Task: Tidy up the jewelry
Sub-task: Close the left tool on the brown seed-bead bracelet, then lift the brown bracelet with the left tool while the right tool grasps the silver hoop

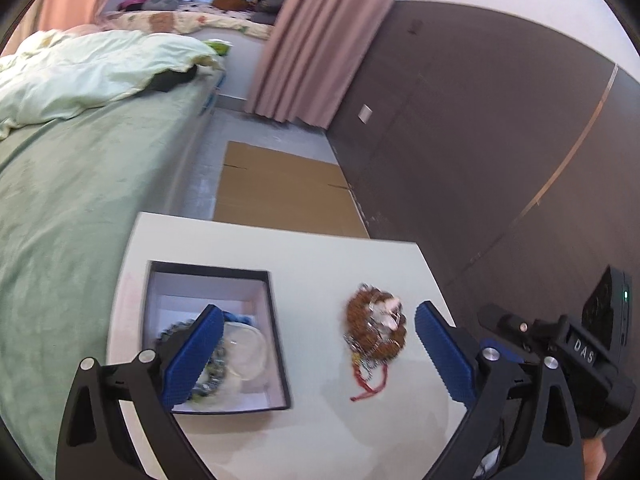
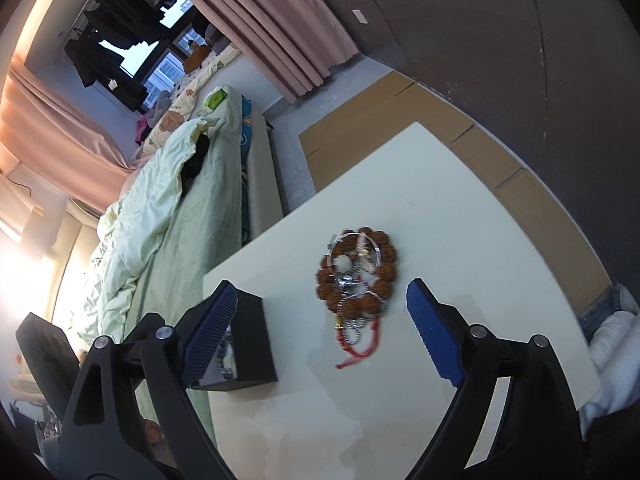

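A heap of jewelry (image 1: pixel 376 330) (image 2: pixel 358 274) lies on the white table (image 1: pixel 320 256) (image 2: pixel 440 208): a brown bead bracelet, silver chains, a thin bangle and a red cord. Left of it stands an open black box (image 1: pixel 276 320) (image 2: pixel 256 344) holding a dark bead bracelet (image 1: pixel 212 372) and a clear round piece (image 1: pixel 246 354). My left gripper (image 1: pixel 318 354) hangs open above the table, its left finger over the box and its right finger beside the heap. My right gripper (image 2: pixel 322 332) is open too, with the lower end of the heap between its fingers and nothing held.
A bed with a green sheet (image 1: pixel 72 200) (image 2: pixel 172 248) runs along the table's left side. Flattened cardboard (image 1: pixel 280 192) (image 2: pixel 500 168) lies on the floor beyond the table, by a dark wall (image 1: pixel 480 140). The right gripper's body (image 1: pixel 592 344) shows at the right of the left wrist view.
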A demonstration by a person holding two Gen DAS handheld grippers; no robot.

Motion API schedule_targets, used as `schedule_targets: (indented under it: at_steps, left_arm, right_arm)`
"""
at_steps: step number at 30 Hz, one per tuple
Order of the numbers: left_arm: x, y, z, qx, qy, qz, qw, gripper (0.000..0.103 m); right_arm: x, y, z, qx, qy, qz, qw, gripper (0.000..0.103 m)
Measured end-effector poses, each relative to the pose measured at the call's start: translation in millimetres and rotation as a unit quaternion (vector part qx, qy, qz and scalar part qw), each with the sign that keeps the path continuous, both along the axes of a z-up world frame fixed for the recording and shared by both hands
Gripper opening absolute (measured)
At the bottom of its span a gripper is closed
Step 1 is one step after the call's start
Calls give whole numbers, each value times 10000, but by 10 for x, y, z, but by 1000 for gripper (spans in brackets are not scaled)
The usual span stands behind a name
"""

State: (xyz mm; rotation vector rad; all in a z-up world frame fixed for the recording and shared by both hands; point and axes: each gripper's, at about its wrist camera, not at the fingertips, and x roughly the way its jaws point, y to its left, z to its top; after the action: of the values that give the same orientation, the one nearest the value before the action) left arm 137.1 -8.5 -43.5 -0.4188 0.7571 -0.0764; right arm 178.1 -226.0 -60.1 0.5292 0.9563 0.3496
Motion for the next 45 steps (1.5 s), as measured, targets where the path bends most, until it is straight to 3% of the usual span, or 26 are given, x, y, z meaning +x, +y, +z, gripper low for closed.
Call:
schedule_targets:
  at_steps: [5,10,16,22,27,34,37,38,40,45]
  left_arm:
    - [132,-207,-126,-121,178,-310,9993,77]
    - [290,-335,-292,-372,375,-419,9977,60]
    - [446,-442,-477,-547,626,-564,9949,47]
    - [641,-527,-659,-688,863,-647,9918,44]
    - [823,-589,-856,-774,1076,-667,9889,35]
    - [976,-683,-1019,-660,1221,-726,9877,34]
    - [994,-695,-1020,-619,1176,-719,9885,30]
    - [1002,-686,-1032,-618,1212,-721,9881,21]
    - [1024,-683,-1033,-709,1242,-777,9867,16]
    - [1004,-630,-897,-878,1095,-893,9861,16]
  right_arm:
    - [28,-155,-65,32,151,-65,9999,86]
    - [107,-288,-168,217,397,-144,9989,65]
    - [194,-270,-264,258,634,-104,9976,54]
    - [276,-280,-315,334,756,-171,9964,54]
    - [370,-308,-361,348,818,-209,9958,54]
    - [612,-142,-448,159,896,4,9959,54]
    - [687,-57,-473,150,938,101,9954,54]
    - [716,-37,-486,152,969,114,9951,54]
    - [749,-24,-503,164,1019,112,9946,54]
    - [778,-79,-517,247,1074,28,9939,54]
